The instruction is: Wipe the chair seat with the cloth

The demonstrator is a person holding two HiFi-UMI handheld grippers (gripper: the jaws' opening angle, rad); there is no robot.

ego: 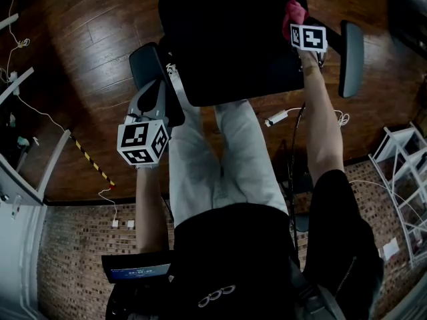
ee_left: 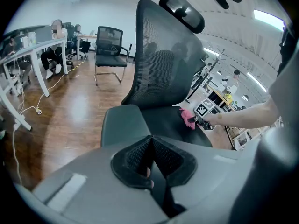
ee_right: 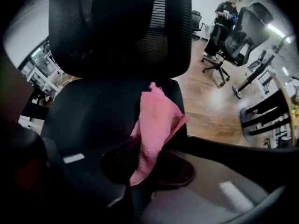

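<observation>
The black office chair's seat (ego: 233, 45) lies ahead of me, its mesh backrest (ee_right: 121, 27) rising behind it. My right gripper (ego: 298, 23) is shut on a pink cloth (ee_right: 156, 120), which hangs from its jaws over the seat's right rear part (ee_right: 93, 111). From the left gripper view, the cloth (ee_left: 188, 117) and the right gripper (ee_left: 203, 111) show above the seat (ee_left: 161, 122). My left gripper (ee_left: 151, 143) is shut with nothing in it. It hovers just short of the left armrest (ee_left: 122, 124), outside the seat.
The chair's right armrest (ego: 351, 57) stands beside the right gripper. A white power strip (ego: 275, 119) and cables lie on the wood floor. Striped tape (ego: 90, 159) crosses at the left. Another chair (ee_left: 110, 48) and desks with seated people (ee_left: 53, 41) stand further off.
</observation>
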